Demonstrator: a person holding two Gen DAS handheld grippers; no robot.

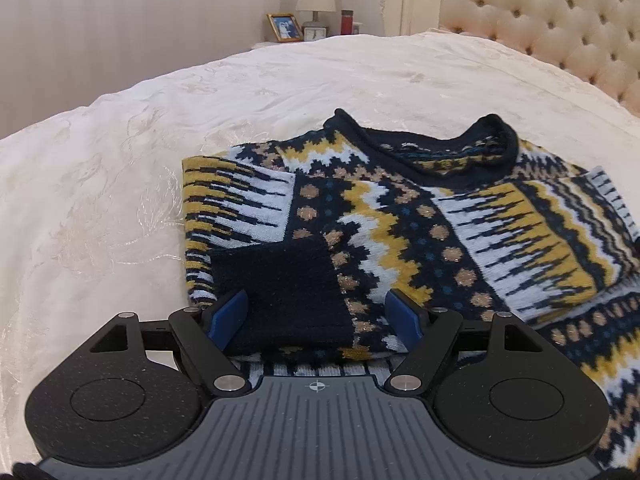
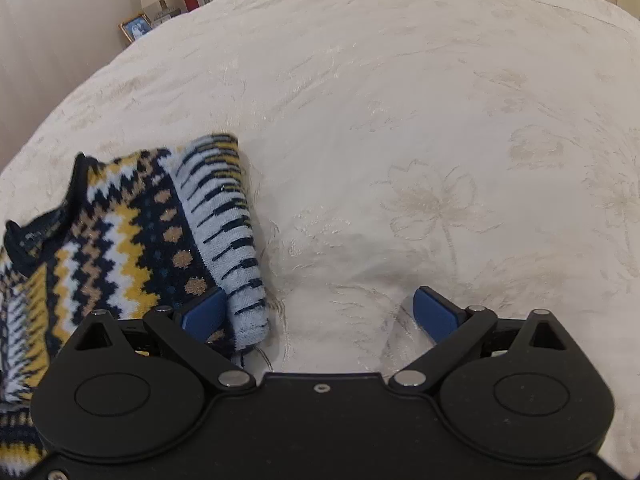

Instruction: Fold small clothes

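- Folding sweater (image 1: pixel 400 216) on bed (image 1: pixel 120 160): sleeves already in.
- Left tongs (image 1: pixel 316 312) apart, straddling navy cuff (image 1: pixel 288 280).
- Right tongs (image 2: pixel 320 312) apart, empty, beside folded sleeve (image 2: pixel 228 220).
- Next, prob: grip hem both sides, fold toward collar (image 1: pixel 496 136).

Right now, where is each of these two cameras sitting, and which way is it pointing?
Left wrist view: sits on the left claw, looking across the patterned sweater toward the headboard; its open blue fingers straddle a dark cuff.
Right wrist view: sits on the right claw, at the sweater's edge, looking over the bedspread; its open fingers show.
Both share the sweater, bedspread and framed photo.
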